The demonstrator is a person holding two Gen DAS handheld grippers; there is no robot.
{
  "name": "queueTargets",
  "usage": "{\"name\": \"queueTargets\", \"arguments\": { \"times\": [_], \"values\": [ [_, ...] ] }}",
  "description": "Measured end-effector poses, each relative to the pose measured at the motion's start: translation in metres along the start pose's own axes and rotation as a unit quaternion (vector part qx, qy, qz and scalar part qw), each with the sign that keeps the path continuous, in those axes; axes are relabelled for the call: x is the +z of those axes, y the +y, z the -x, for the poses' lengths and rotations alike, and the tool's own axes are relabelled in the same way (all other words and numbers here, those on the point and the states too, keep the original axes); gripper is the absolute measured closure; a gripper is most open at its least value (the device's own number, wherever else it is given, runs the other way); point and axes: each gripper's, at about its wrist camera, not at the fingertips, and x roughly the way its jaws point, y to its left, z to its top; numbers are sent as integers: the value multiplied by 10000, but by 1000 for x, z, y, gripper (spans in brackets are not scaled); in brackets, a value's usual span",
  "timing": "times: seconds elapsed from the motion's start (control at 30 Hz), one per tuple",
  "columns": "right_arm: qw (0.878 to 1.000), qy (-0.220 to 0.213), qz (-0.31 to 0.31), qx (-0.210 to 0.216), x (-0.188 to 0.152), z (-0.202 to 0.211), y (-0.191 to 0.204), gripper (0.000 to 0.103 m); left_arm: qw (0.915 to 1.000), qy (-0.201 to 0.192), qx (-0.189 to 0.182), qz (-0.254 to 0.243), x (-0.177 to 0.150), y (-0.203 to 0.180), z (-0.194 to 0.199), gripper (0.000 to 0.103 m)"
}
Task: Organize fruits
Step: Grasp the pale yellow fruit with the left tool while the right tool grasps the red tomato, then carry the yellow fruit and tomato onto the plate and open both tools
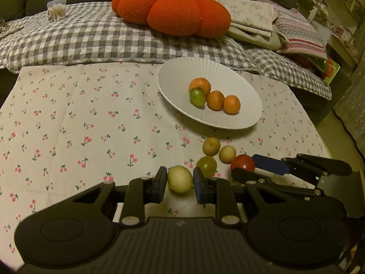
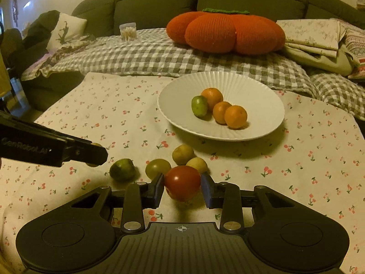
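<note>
A white ribbed plate (image 1: 173, 73) (image 2: 257, 84) holds three oranges (image 1: 215, 100) (image 2: 235, 116) and a green fruit (image 1: 197, 97) (image 2: 199, 106). On the cherry-print cloth in front of it lie two yellow fruits (image 1: 211, 145) (image 2: 183, 154) and a green grape-like fruit (image 1: 206, 166) (image 2: 157, 168). My left gripper (image 1: 179, 183) is shut on a pale yellow-green fruit (image 1: 179, 179); it shows in the right wrist view (image 2: 95, 154). My right gripper (image 2: 182, 188) is shut on a red tomato (image 2: 182, 182) (image 1: 242, 163). Another green fruit (image 2: 122, 169) lies left of it.
An orange pumpkin cushion (image 1: 171, 11) (image 2: 225, 32) and folded linens (image 1: 253, 20) (image 2: 312, 36) lie on the checked blanket (image 1: 91, 36) behind the plate. A small box of toothpicks (image 1: 57, 9) (image 2: 128, 30) stands at the back left. A dark sofa is behind.
</note>
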Motion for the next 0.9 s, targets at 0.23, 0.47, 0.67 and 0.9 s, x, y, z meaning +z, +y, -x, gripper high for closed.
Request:
{"name": "queueTargets", "arguments": {
  "times": [0.23,0.47,0.67,0.9],
  "values": [
    [9999,-142,-76,-55,7,5,-6,69,9998,-212,-9,13,13,-3,-2,80],
    [9991,-332,-188,-178,17,9,-16,69,9981,-506,210,-270,26,-12,-9,80],
    [9981,-443,-368,-241,24,10,-28,69,9964,-652,333,-417,37,-17,-18,80],
    [9965,-541,-572,-295,29,11,-41,69,9953,-730,340,-532,45,-21,-29,80]
  ]
}}
